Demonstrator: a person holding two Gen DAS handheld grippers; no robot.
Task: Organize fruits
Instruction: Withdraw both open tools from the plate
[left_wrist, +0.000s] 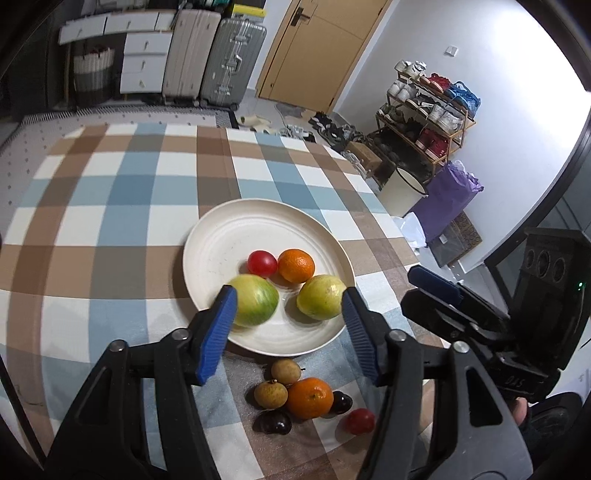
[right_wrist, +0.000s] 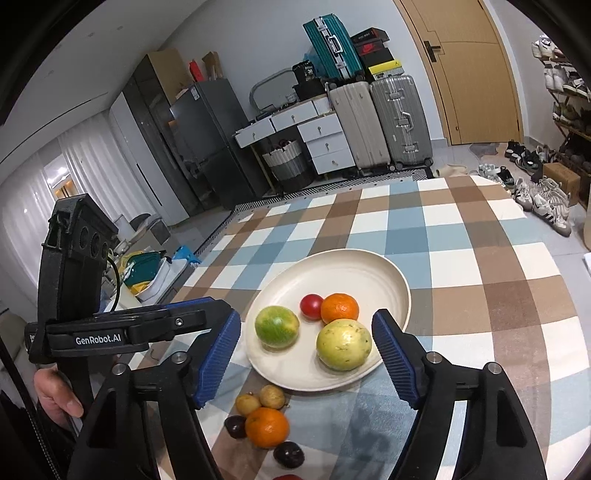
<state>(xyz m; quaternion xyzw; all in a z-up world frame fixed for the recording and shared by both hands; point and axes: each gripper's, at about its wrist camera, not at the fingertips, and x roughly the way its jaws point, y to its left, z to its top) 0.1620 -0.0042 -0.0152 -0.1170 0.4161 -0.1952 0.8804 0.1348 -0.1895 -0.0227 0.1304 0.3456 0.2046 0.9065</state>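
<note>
Honestly, with my left gripper (left_wrist: 288, 325) and right gripper (right_wrist: 306, 354) both spread wide and empty, I'd pinch the firm, light tangerine (left_wrist: 309, 398), sitting on the tablecloth (left_wrist: 110, 229) just short of the plate (left_wrist: 218, 236), gently across its middle, as its waxy skin likely slips.

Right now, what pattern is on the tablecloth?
The tablecloth has big checks of blue, brown and white, clearest in the right wrist view.

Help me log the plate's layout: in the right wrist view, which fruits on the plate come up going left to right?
On the plate: green fruit → red tomato → orange. The yellow-green fruit overlaps the orange's span, so I leave it out.
</note>
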